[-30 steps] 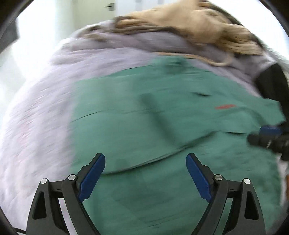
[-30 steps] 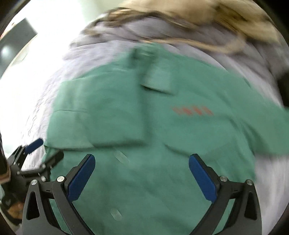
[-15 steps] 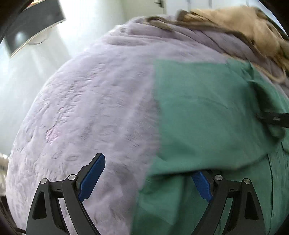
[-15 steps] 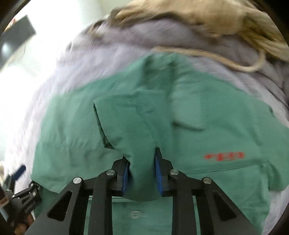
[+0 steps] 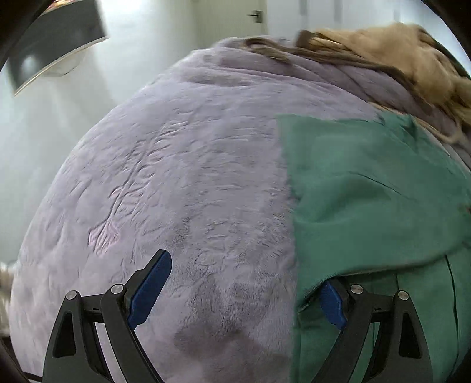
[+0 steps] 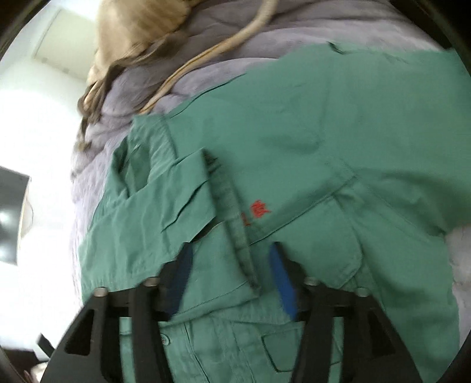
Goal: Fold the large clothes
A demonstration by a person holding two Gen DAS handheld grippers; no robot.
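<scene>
Now the green shirt lies spread on a lilac fleece blanket, with a tan garment heaped at the far edge. In the left wrist view the left claw stands wide apart: its left finger hangs over bare blanket, while its right finger is partly tucked under a folded-over flap of the shirt at the garment's left edge. Nothing is pinched between the two pads there.

In the right wrist view the right claw sits low over the shirt's front, and its jaws have just been opening. They stand partly apart, with a folded strip of the shirt, ending in a grey-green seam, lying between them; the pads do not visibly press on it, though the picture is blurred.

Only the right wrist view shows the red lettering on the chest, a button and a pocket near the bottom, and a cream cord trailing across the blanket. Only the left wrist view shows the broad bare stretch of blanket left of the shirt and a door handle on the far wall
</scene>
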